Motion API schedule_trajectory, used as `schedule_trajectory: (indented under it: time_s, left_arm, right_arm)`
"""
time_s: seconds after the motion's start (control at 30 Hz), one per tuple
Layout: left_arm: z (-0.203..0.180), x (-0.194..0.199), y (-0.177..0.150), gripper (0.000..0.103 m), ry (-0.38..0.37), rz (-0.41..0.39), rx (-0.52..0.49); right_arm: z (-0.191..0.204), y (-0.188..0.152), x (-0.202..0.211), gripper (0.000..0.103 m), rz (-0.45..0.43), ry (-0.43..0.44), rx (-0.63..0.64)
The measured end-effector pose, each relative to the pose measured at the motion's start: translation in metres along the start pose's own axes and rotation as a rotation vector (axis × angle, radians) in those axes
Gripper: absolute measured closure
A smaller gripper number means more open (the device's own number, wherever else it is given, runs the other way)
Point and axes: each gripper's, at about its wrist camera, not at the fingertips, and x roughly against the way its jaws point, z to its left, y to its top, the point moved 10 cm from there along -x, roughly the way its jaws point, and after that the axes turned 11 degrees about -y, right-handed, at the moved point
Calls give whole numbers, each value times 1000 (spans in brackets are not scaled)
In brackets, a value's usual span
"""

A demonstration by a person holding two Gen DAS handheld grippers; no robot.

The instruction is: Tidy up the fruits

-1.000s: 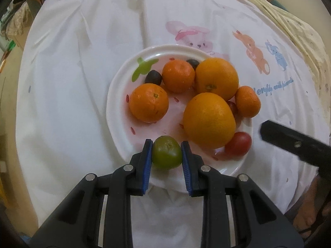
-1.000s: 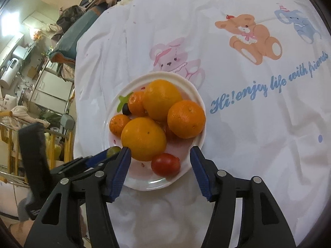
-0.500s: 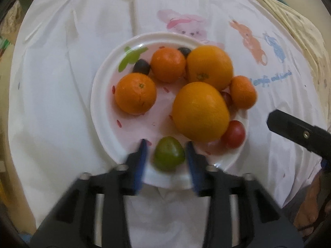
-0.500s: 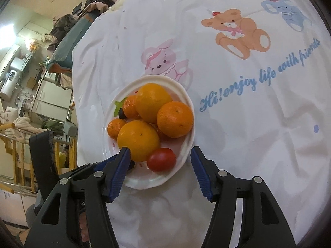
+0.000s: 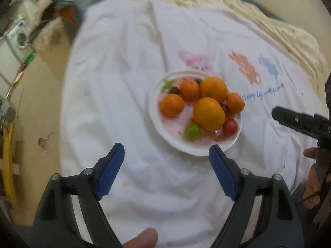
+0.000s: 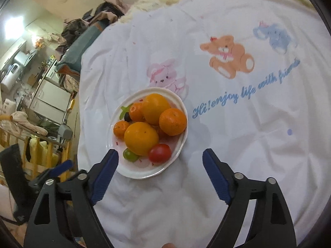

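Observation:
A white plate (image 5: 154, 107) (image 6: 182, 142) on the white printed cloth holds two large oranges (image 5: 209, 113) (image 6: 141, 138), several small mandarins (image 5: 171, 105) (image 6: 172, 122), a red tomato (image 5: 230, 126) (image 6: 159, 153), dark grapes (image 5: 175, 90) and a green fruit (image 5: 192, 131) (image 6: 130, 155). My left gripper (image 5: 166, 155) hangs above the plate's near edge, its jaws opening, nothing between them. My right gripper (image 6: 160, 161) is also opening over the plate's near rim, empty. The green fruit lies loose on the plate.
The cloth (image 6: 248, 124) with bear and rabbit prints covers a round table. Beyond the table's left edge are bare floor (image 5: 41, 113), a washing machine (image 5: 18, 39), cabinets (image 6: 51, 101) and clutter. A person's hand (image 5: 312, 186) holds the right gripper at the right edge.
The left gripper let go of the green fruit onto the plate, opened wide and pulled up and back. The right gripper widened and backed off a little.

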Motion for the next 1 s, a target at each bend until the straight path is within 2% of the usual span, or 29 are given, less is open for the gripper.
schedule_trajectory:
  time_s: [0.13,0.17,0.27,0.37,0.47,0.57,0.7,0.8,1.0]
  left_arm:
    - [9,31,-9,20,-25,-71,65]
    - [11,36,-10,17,-22,-87,70]
    - [11,54,-11,8,8,-158,64]
    - [7,67,-12,7,2,-200,52]
    - [1,79,-14,1,15,-240,27]
    - [-2,85,-20,1,39,-264,10]
    - [-7,87,-23,1,25,-294,15]
    - [-11,85,-24,1,41,-310,-11]
    - [-21,84,-25,1,66,-316,-60]
  right_arm:
    - [6,-12,22,7,-73,-33,38]
    - [9,-15,28,6,-96,-36,49]
    - [17,-26,47,5,-162,-62,85]
    - [24,-37,61,5,-211,-88,116]
    - [27,-45,71,4,-257,-119,127]
    - [31,-49,77,1,-311,-163,162]
    - [39,-49,84,0,-409,-217,218]
    - [48,-49,82,0,-417,-208,249]
    - [45,-48,76,0,-408,-214,231]
